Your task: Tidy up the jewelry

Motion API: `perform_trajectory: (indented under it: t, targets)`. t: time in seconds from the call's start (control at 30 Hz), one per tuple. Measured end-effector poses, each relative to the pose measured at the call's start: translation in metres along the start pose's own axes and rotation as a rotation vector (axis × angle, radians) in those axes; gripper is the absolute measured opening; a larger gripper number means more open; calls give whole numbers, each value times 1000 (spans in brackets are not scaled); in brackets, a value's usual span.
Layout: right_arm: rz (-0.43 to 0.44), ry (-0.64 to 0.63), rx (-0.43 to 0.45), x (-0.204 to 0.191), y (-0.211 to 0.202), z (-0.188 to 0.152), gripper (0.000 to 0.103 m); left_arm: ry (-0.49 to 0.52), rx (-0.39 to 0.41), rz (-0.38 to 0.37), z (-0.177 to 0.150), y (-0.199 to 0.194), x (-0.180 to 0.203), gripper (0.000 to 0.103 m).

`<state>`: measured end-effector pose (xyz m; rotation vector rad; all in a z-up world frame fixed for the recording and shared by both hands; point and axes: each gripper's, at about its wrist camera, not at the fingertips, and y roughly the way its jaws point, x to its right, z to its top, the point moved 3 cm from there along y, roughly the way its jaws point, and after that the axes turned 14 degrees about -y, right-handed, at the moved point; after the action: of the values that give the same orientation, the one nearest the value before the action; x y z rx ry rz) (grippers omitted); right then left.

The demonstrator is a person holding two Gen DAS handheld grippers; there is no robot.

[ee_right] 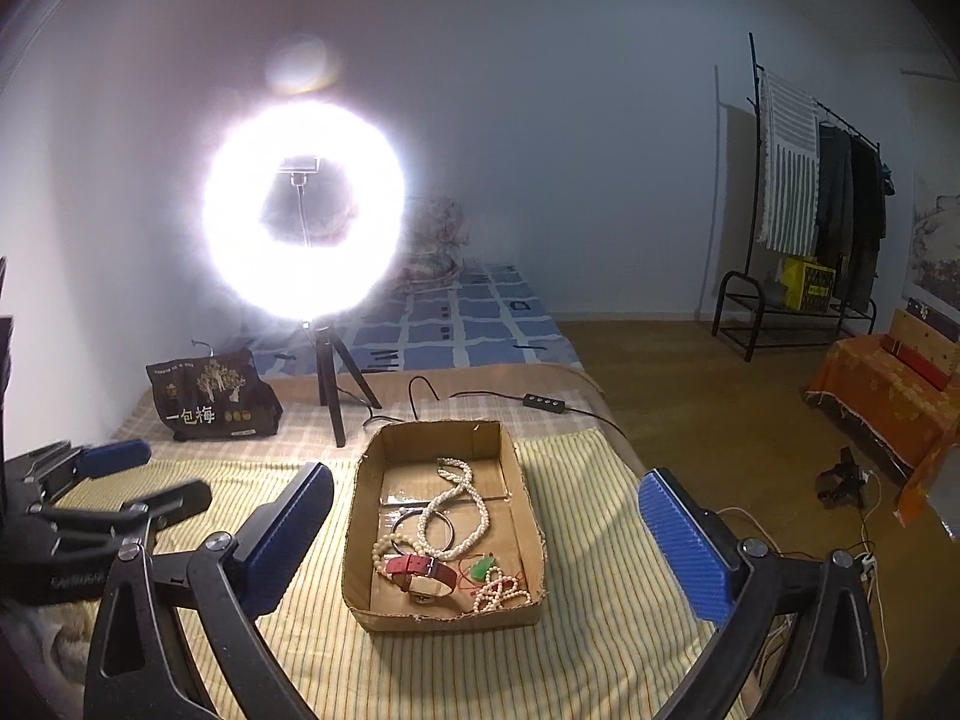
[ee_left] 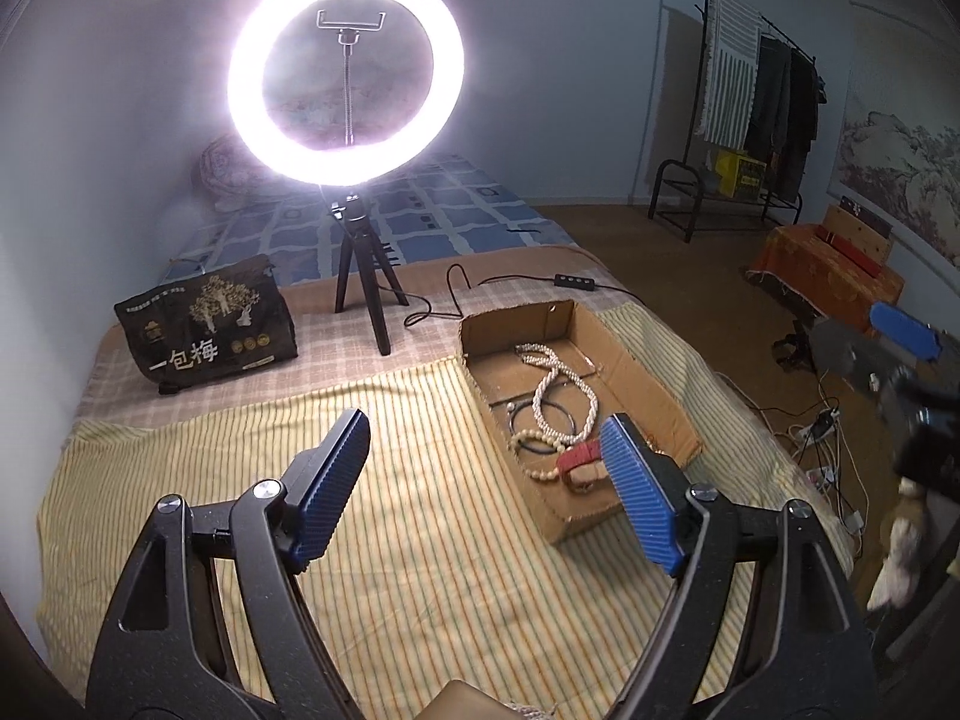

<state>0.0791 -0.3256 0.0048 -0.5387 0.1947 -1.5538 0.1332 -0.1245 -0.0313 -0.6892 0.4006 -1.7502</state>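
Note:
A shallow cardboard box (ee_right: 360, 516) lies on the striped yellow cloth and holds the jewelry. Inside are a white pearl necklace (ee_right: 456, 504), a metal bangle (ee_right: 420, 531), a red-strapped watch (ee_right: 420, 567), a green pendant (ee_right: 480, 568) and a beaded bracelet (ee_right: 498, 591). My right gripper (ee_right: 486, 480) hangs open in front of the box, above it, with nothing between its blue pads. My left gripper (ee_left: 486, 480) is open over the cloth to the left of the box (ee_left: 648, 384), also with nothing between its pads. Its right pad hides part of the watch (ee_left: 579, 459).
A lit ring light on a black tripod (ee_left: 360, 294) stands behind the box, its cable and controller (ee_left: 573, 281) trailing across the bed. A black printed bag (ee_left: 207, 324) sits at the back left. Right of the bed are bare floor, cables and a clothes rack (ee_left: 756, 96).

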Motion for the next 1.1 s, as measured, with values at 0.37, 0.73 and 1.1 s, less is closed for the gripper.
perform_trajectory:
  t: [0.37, 0.73, 1.1]
  targets:
    - [-5, -39, 9, -15, -2, -3, 103, 19, 55, 10, -7, -23, -1, 93]
    - [-9, -36, 17, -13, -4, -4, 103, 81, 136, 65, -10, -40, 7, 103]
    - [-7, -35, 11, -13, -4, -7, 103, 109, 132, 61, -15, -47, 13, 103]
